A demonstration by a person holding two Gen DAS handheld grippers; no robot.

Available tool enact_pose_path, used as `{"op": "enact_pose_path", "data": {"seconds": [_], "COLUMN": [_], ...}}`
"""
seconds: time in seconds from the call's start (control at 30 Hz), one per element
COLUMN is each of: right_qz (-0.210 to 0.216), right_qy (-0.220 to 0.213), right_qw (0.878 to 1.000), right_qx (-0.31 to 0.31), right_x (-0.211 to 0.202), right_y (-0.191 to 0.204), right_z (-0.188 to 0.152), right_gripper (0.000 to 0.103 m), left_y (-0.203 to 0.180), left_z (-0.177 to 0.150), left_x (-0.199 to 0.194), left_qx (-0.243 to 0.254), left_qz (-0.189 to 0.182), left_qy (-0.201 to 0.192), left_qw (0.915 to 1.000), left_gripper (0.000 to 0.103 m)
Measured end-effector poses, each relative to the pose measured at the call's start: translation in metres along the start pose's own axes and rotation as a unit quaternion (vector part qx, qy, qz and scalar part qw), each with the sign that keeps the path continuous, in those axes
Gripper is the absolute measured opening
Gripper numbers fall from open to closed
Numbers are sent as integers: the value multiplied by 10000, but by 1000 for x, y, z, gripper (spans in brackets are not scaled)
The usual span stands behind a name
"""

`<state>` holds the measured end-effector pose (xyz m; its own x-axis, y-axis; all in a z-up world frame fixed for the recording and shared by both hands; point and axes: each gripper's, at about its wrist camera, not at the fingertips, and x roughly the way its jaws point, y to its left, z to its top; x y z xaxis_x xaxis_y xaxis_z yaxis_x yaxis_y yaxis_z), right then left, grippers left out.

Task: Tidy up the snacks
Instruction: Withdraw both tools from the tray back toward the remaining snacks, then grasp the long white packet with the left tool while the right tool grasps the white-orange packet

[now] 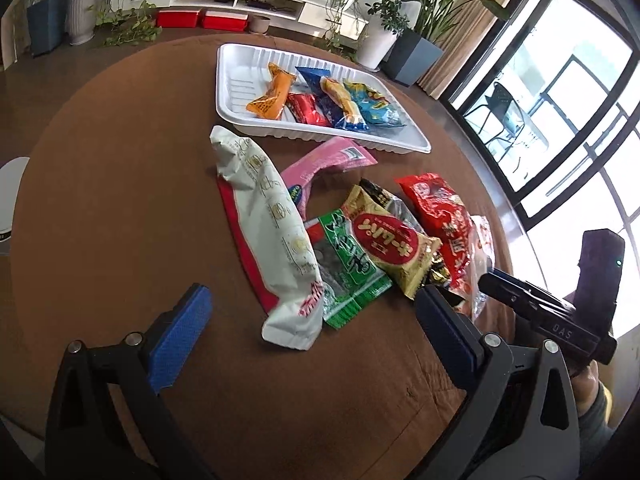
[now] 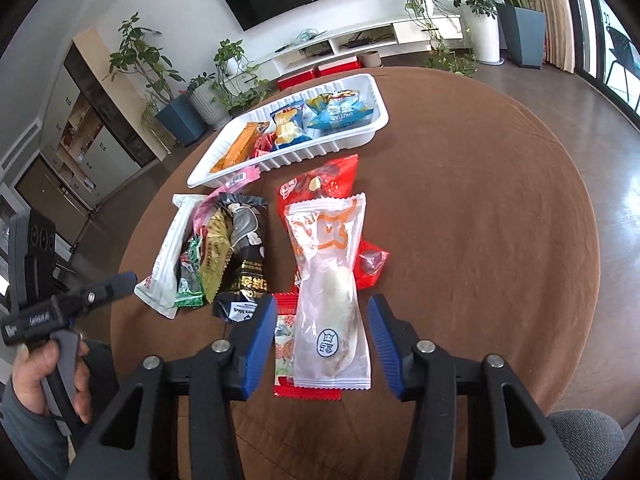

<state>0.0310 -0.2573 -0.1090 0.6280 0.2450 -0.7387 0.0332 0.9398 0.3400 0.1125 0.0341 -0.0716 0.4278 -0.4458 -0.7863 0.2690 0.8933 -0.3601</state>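
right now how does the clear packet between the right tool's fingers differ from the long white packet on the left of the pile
The clear packet is see-through, showing pale food inside; the long white packet is opaque. The clear packet lies on other red wrappers, the white one at the pile's edge. Both lie on the brown table, outside the white tray.

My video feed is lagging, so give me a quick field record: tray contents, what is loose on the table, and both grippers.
tray: white tray at the table's far side, several snack packs inside
loose snacks: pile on the brown table, nearer than the tray
left gripper: open, empty, near the pile
right gripper: jaws either side of the clear pack, pads not touching it
clear pack: lies on red packs
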Motion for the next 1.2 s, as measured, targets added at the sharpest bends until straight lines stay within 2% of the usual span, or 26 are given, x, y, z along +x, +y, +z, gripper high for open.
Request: {"op": "enact_pose_path", "data": {"seconds": [0.27, 0.4, 0.57, 0.67, 0.77, 1.0, 1.1, 1.2], "right_qz": [-40, -11, -6, -13, -32, -75, -95, -116], "right_qy": [96, 109, 118, 129, 147, 181, 169, 164], "right_qw": [9999, 9999, 9999, 9999, 9998, 9996, 9996, 9996], "right_qx": [-72, -81, -78, -84, -109, -200, -221, -217], "right_x": [4, 4, 4, 4, 4, 4, 1, 1], "right_y": [0, 0, 0, 0, 1, 6, 7, 6], "right_z": [0, 0, -1, 0, -1, -3, -2, -2], "right_gripper": [44, 43, 42, 42, 42, 40, 40, 39], "left_y": [3, 13, 26, 30, 27, 19, 20, 19], "left_z": [36, 44, 47, 48, 48, 55, 55, 53], "left_x": [28, 36, 48, 54, 56, 66, 65, 63], "left_qx": [194, 183, 207, 228, 381, 704, 760, 850], "left_qz": [610, 644, 644, 626, 698, 850, 777, 689], "left_qy": [267, 332, 542, 559, 593, 724, 754, 843], "left_qw": [9976, 9972, 9962, 9962, 9951, 9912, 9912, 9904], "left_gripper": [101, 99, 70, 56, 52, 52, 45, 33]}}
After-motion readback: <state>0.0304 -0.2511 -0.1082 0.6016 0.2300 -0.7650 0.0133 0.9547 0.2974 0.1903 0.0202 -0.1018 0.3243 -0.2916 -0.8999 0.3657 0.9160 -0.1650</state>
